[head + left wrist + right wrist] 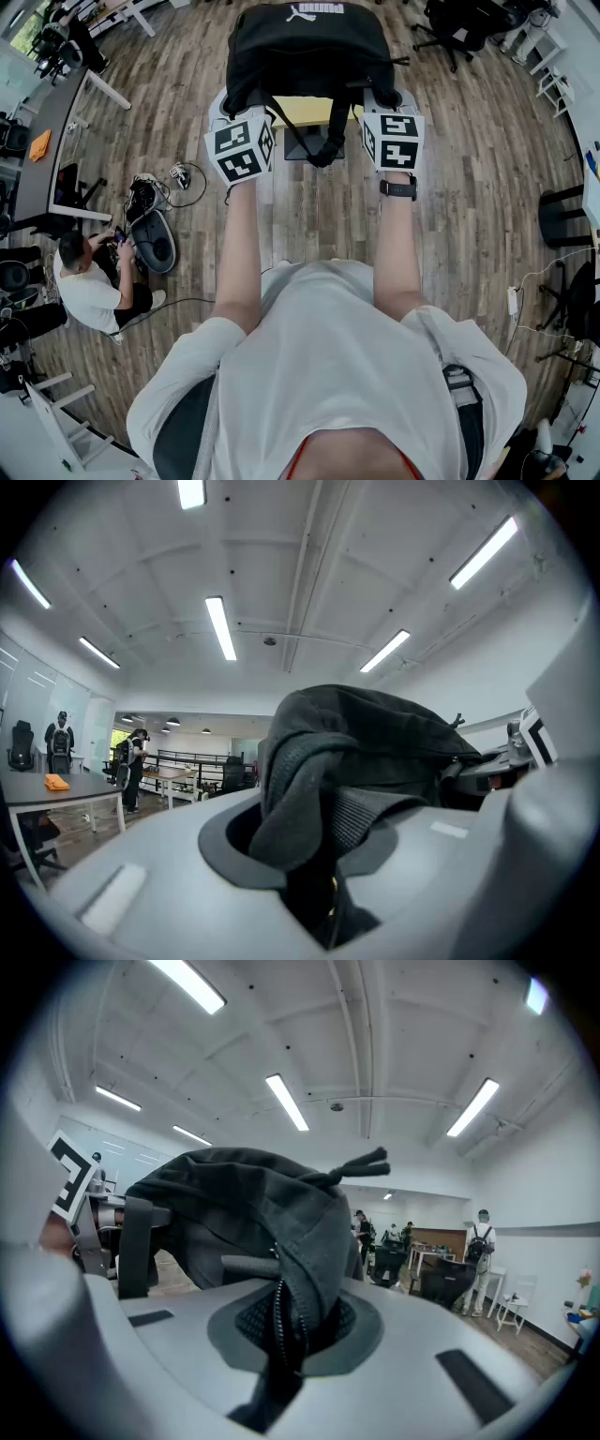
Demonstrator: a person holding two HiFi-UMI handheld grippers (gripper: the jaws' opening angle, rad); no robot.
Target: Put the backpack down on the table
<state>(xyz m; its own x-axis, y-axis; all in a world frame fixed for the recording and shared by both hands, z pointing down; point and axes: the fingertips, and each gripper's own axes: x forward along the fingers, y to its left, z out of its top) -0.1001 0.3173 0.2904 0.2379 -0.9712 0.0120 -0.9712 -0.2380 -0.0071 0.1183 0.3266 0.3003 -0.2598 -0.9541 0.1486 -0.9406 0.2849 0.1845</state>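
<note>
Item: backpack (309,52), held up over the small counter (302,113). Your left claw (319,855) and right claw (281,1335) each clench its fabric. Risks: a thin pinch may slip, and the bag may overhang the counter and topple.

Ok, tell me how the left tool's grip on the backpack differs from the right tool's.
The left tool clamps a thick fold of ribbed fabric; the right tool clamps thinner fabric along a zipper. In the head view the left tool holds the backpack at its left side, the right tool at its right. The wrist behind the right tool wears a black watch; the left wrist is bare. Both are shut on the same black backpack.
</note>
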